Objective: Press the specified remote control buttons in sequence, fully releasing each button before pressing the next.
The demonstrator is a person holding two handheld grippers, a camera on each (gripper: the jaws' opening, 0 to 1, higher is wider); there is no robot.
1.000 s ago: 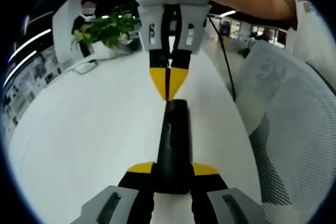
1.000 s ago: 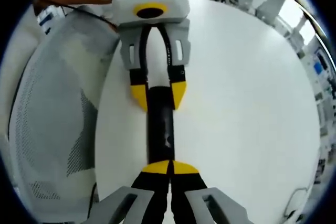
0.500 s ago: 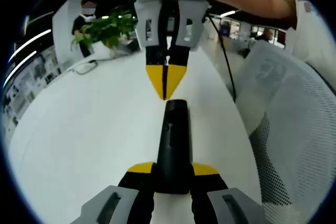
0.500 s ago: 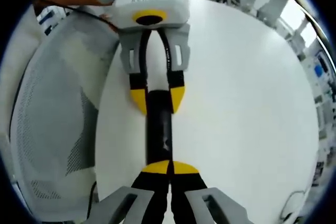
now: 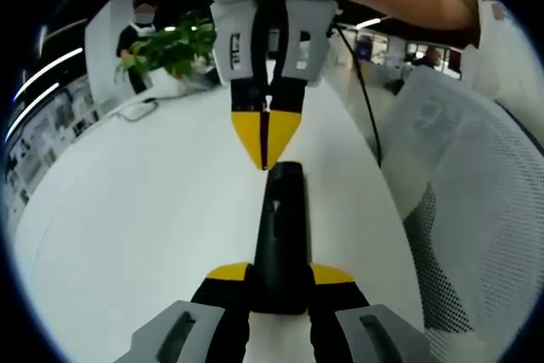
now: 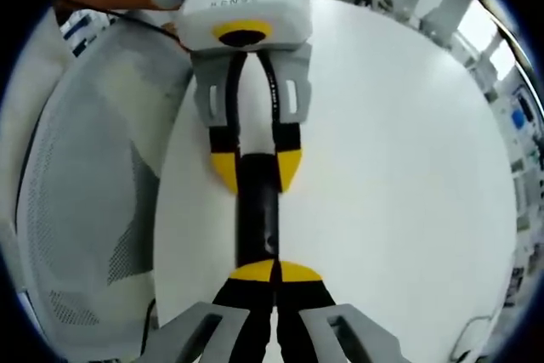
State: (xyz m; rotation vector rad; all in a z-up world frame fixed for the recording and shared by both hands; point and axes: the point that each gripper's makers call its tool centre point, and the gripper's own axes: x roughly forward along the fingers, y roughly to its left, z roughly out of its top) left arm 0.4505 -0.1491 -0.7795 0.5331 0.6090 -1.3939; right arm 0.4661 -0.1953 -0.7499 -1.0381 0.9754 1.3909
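Two grippers meet over a black remote control (image 5: 279,240) lying on the white table (image 5: 136,210): the left gripper (image 5: 279,274) pinches its near end, the right gripper (image 5: 265,138), jaws pressed together, points at its far end, a potted plant (image 5: 170,50) beyond.
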